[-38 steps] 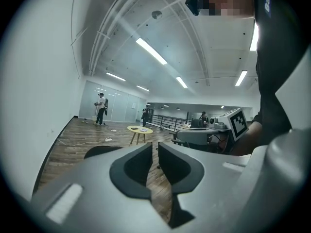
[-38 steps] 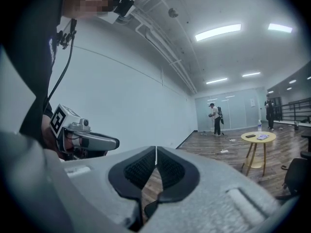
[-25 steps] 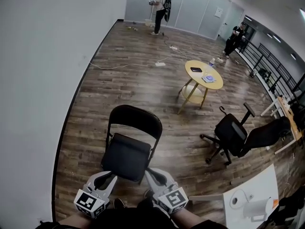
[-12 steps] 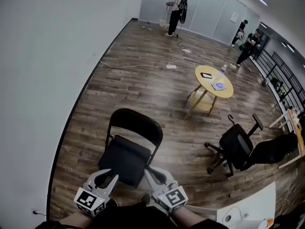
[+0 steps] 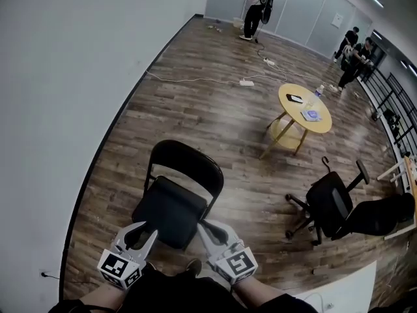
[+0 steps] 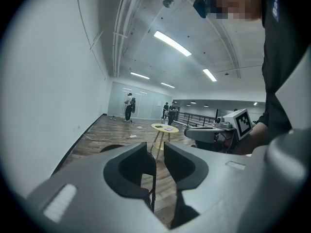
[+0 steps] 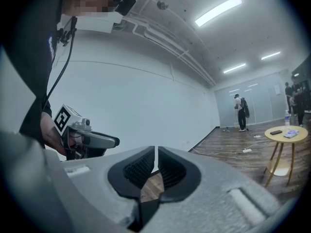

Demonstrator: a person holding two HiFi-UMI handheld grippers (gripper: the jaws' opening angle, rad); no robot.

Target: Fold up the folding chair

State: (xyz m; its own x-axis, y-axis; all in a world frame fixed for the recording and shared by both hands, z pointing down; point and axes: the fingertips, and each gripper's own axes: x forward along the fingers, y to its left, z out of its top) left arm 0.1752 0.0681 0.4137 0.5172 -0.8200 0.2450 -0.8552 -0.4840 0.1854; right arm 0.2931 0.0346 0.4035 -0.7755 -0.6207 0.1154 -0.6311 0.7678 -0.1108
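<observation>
A: Where is the chair sitting?
B: The chair [image 5: 174, 204] is standing unfolded on the wood floor [image 5: 215, 116] beside the wall, seat [image 5: 168, 208] down, right in front of the person. Both grippers are hovering at the seat's front edge. As far as the head view is showing, they are not touching it.

A: Grippers?
B: The left gripper [image 5: 141, 232] is showing a narrow gap, its jaws having just been opening, with nothing between the pads. Only the chair frame is showing through the gap, further off. The right gripper [image 5: 206, 227] is sitting closed and empty.

A: What is risking going wrong?
B: The left gap is probably running too narrow for the seat edge, so it may be bumping rather than gripping. The closed right one is only going to be pushing. A push there is likely sliding the chair over the smooth floor or tipping it toward the backrest [image 5: 186, 162]. Lifting one side alone is risking a twisted, jammed hinge.

A: Any writing?
B: Nothing is reading. There are only square markers [image 5: 117, 268] on the gripper cubes. No brand is showing on the chair. The things on the yellow table [image 5: 290, 113] are appearing too small.
</observation>
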